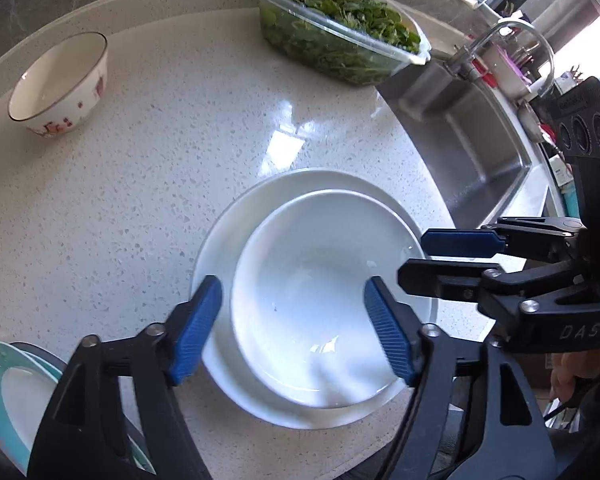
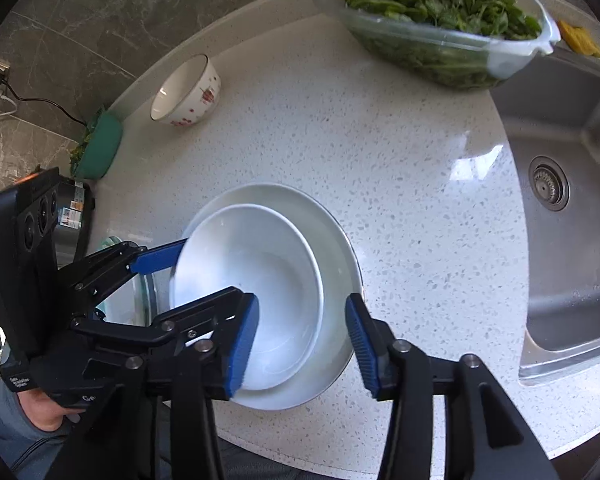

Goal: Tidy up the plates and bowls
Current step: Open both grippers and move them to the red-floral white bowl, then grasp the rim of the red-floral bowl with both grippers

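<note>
Speckled stone counter (image 1: 140,200): both hand-held grippers, left (image 1: 292,328) and right (image 2: 302,344), spread over a glossy white bowl (image 1: 300,312) nested in a partly hidden plate (image 1: 228,236).

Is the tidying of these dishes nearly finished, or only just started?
Partly done. A white bowl already sits in a white plate. Both grippers, left and right, are around it with open jaws, holding nothing. The flowered bowl still stands alone on the counter.

Glossy white ceramic bowl (image 1: 312,304) on a glossy plate (image 1: 220,256); polished speckled stone tabletop (image 1: 160,184); brushed steel sink (image 2: 572,240) right; ribbed blue fingers (image 1: 196,328).
</note>
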The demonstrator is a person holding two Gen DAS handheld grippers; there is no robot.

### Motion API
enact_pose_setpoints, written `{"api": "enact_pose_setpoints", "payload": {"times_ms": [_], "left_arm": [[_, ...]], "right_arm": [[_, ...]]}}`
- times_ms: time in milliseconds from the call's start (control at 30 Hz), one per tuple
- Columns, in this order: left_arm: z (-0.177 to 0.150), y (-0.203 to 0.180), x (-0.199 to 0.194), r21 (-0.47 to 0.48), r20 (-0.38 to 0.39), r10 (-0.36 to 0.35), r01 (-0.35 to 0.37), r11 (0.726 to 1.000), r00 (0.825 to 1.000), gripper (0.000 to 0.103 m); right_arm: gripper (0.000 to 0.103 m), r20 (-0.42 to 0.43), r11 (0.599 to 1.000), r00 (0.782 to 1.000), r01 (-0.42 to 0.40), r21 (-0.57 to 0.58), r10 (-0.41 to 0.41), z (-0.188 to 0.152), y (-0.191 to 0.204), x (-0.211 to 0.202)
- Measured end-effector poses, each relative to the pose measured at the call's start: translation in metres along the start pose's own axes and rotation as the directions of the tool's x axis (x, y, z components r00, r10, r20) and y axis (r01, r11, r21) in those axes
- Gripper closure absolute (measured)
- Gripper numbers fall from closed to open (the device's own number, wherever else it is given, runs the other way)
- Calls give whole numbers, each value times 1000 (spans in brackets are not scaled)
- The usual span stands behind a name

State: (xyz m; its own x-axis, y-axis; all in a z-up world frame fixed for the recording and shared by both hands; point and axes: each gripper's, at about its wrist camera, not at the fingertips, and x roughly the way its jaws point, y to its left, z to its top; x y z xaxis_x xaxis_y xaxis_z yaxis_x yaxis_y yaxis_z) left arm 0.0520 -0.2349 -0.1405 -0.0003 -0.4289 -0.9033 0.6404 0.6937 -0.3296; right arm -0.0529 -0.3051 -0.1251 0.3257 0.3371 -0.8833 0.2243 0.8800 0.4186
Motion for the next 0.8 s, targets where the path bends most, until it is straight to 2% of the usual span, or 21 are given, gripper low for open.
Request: {"api": "enact_pose_setpoints", "payload": {"times_ms": [133,267,333,400,433,500,533,600,633,733,800], "left_arm": [[2,10,-30,-26,31,-34,35,999,999,21],[16,42,-78,-68,115,-82,90,994,990,14],[31,77,-107,-98,186,-52,71,993,981,11],[47,119,-129,-135,244,8,26,991,970,4],[53,139,-134,-151,254,19,20,988,967,3],[68,178,-136,-206,239,41,9,979,970,1],[77,199,-133,-221,227,30,21,975,973,1],[90,229,-121,-236,217,-38,90,968,975,1],[96,244,-114,-264,199,-34,87,961,979,1],[112,272,-91,-273,179,-77,125,954,981,1],[120,285,-75,-292,160,-77,122,949,984,1]], "right_arm": [[42,73,999,996,-53,-3,53,10,2,-32],[34,162,990,976,-141,-28,143,38,10,-58],[31,177,984,968,-175,-43,179,59,19,-60],[31,182,969,952,-238,-65,246,85,31,-54],[29,183,963,946,-260,-67,268,94,36,-51],[28,163,943,929,-328,-50,332,124,47,-35],[28,147,933,922,-357,-40,358,137,51,-27],[27,124,920,912,-392,-17,390,159,59,-7],[26,106,911,906,-413,-2,411,170,64,6],[25,70,907,906,-420,37,417,197,73,42],[25,58,910,912,-410,63,407,211,76,63]]}}
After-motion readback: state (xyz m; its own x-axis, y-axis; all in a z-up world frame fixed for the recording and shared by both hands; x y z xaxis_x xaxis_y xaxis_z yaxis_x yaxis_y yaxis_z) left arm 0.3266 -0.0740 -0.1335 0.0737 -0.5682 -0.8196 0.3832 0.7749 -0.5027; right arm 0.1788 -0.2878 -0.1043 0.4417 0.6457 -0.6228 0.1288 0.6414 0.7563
